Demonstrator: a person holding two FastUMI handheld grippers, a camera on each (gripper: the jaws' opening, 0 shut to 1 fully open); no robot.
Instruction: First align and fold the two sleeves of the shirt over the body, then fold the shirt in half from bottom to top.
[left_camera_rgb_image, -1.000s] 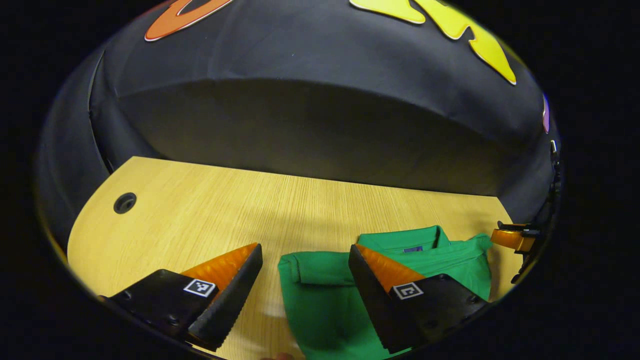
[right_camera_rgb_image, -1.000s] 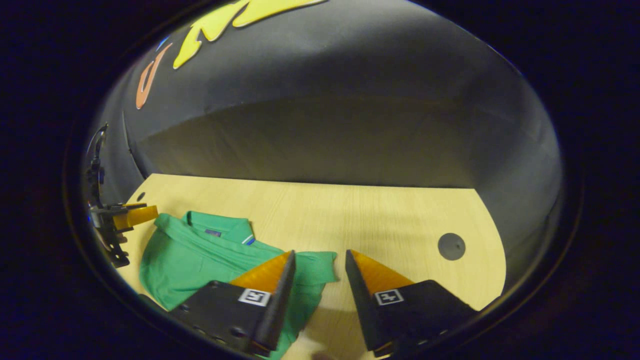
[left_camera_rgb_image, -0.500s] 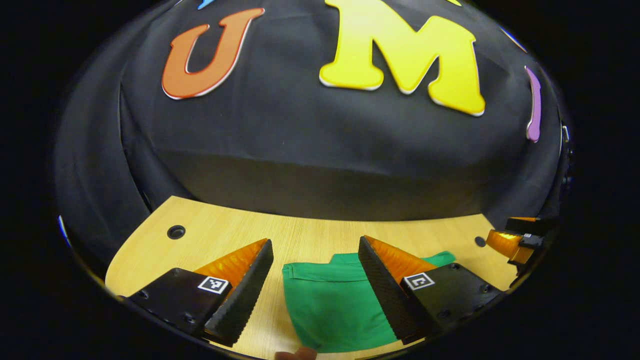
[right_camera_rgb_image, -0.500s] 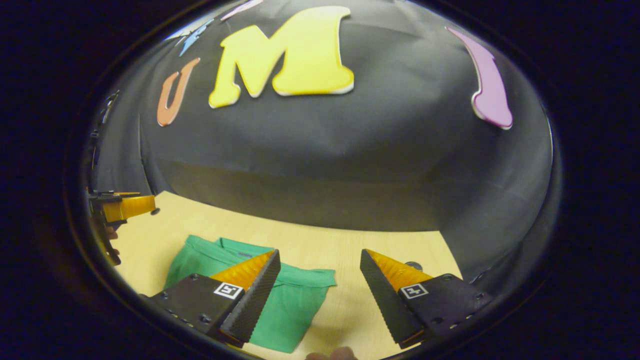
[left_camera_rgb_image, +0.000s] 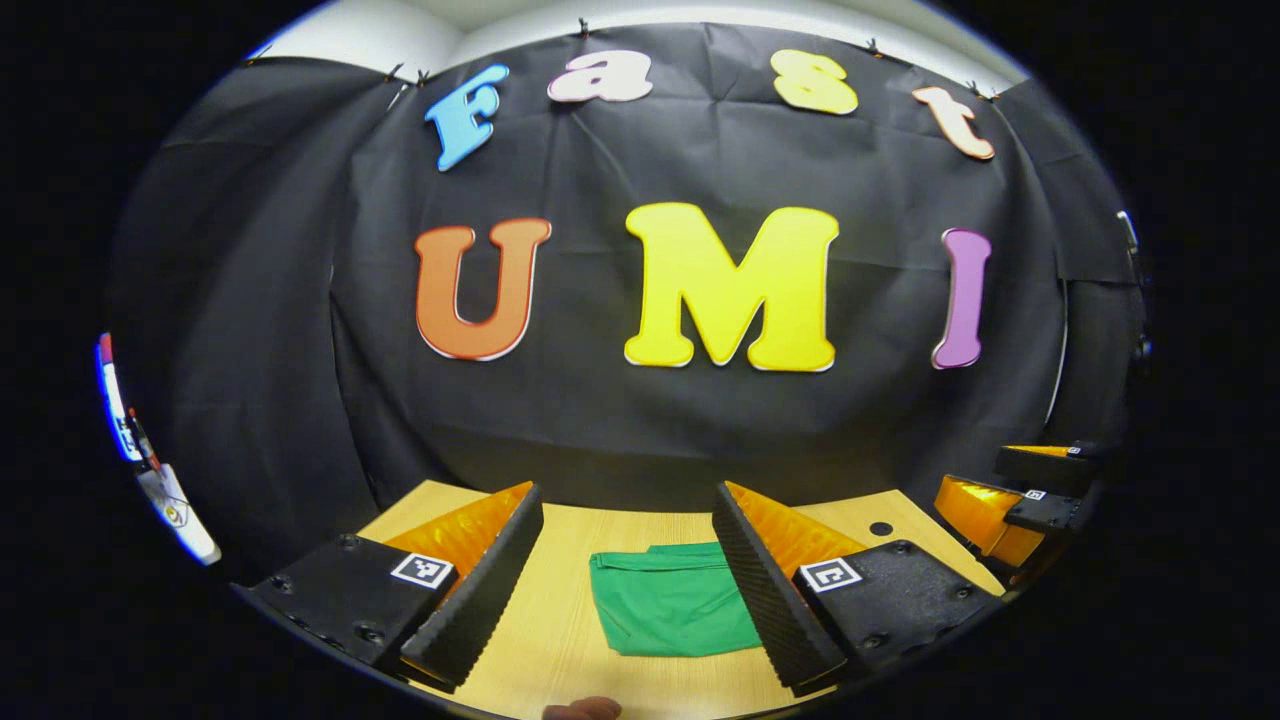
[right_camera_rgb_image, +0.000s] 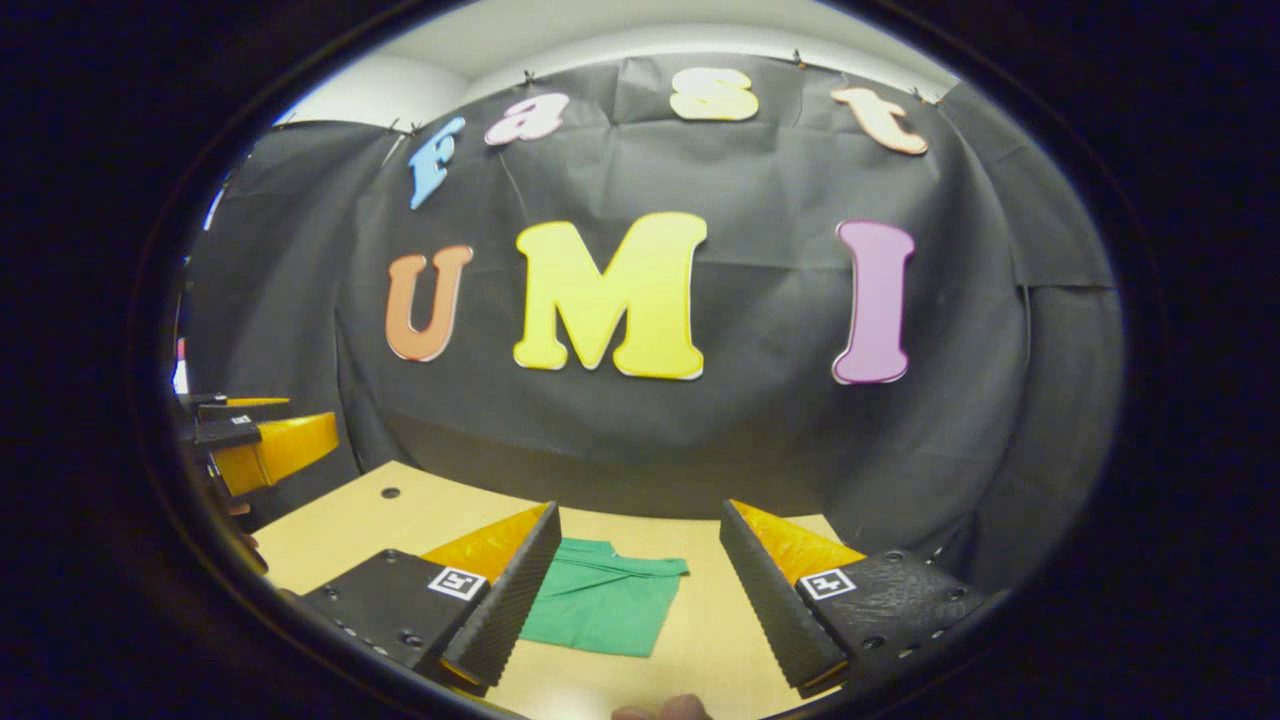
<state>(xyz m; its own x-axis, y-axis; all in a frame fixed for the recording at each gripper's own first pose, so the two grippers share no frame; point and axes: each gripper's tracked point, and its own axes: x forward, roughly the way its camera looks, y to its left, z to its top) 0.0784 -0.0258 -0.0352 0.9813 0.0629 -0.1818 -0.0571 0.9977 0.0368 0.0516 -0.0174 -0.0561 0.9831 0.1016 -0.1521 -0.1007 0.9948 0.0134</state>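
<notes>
A green shirt (left_camera_rgb_image: 672, 604) lies folded into a compact rectangle on the wooden table (left_camera_rgb_image: 560, 640). In the left gripper view my left gripper (left_camera_rgb_image: 627, 575) hangs open above the table, well back from the shirt, with nothing between its fingers. The right gripper (left_camera_rgb_image: 1010, 500) shows at that view's right edge. In the right gripper view the shirt (right_camera_rgb_image: 605, 606) lies past my right gripper (right_camera_rgb_image: 636, 590), which is open and holds nothing. The left gripper (right_camera_rgb_image: 260, 440) appears at the left edge there, raised off the table.
The table (right_camera_rgb_image: 330, 525) has a small round hole near its far left corner (right_camera_rgb_image: 390, 493) and another near its far right corner (left_camera_rgb_image: 881, 528). The black cloth wall (left_camera_rgb_image: 600, 420) stands right behind the table. A fingertip (left_camera_rgb_image: 585, 709) shows at the bottom edge.
Both grippers have risen and drawn back from the shirt, tilting up so the wall comes into sight. The shirt looks smaller and farther off. Both stay open.
</notes>
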